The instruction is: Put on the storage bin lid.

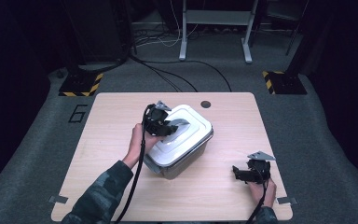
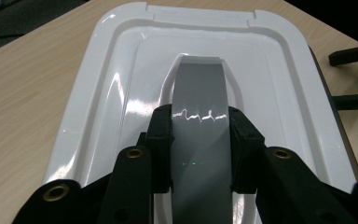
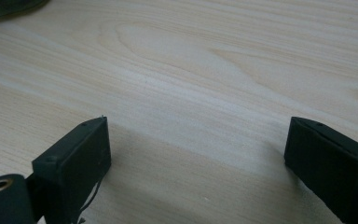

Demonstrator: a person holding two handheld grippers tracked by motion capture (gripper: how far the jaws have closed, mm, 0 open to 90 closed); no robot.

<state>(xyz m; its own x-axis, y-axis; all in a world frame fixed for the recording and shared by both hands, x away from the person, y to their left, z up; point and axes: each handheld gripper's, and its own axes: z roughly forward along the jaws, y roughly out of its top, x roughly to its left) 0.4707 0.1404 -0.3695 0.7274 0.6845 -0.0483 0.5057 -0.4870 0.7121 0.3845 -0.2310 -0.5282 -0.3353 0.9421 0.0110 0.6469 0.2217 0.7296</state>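
A storage box with a white lid [image 1: 186, 130] stands near the middle of the wooden table [image 1: 102, 144]. A grey handle [image 2: 199, 102] arches up from the lid [image 2: 112, 79]. My left gripper [image 1: 170, 127] is over the lid, and in the left gripper view its jaws are shut on the grey handle [image 1: 181, 123], one pad on each side. My right gripper [image 1: 237, 173] rests low at the table's front right, jaws open, with bare wood [image 3: 191, 93] between its fingers [image 3: 81, 149]. It also shows at the right edge of the left gripper view, as the right gripper [image 2: 354, 77].
A round cable hole [image 1: 206, 104] lies in the table behind the box. Beyond the table are grey carpet, black cables [image 1: 168, 74], a white frame's legs [image 1: 214, 32] and yellow-black striped stand bases [image 1: 81, 86].
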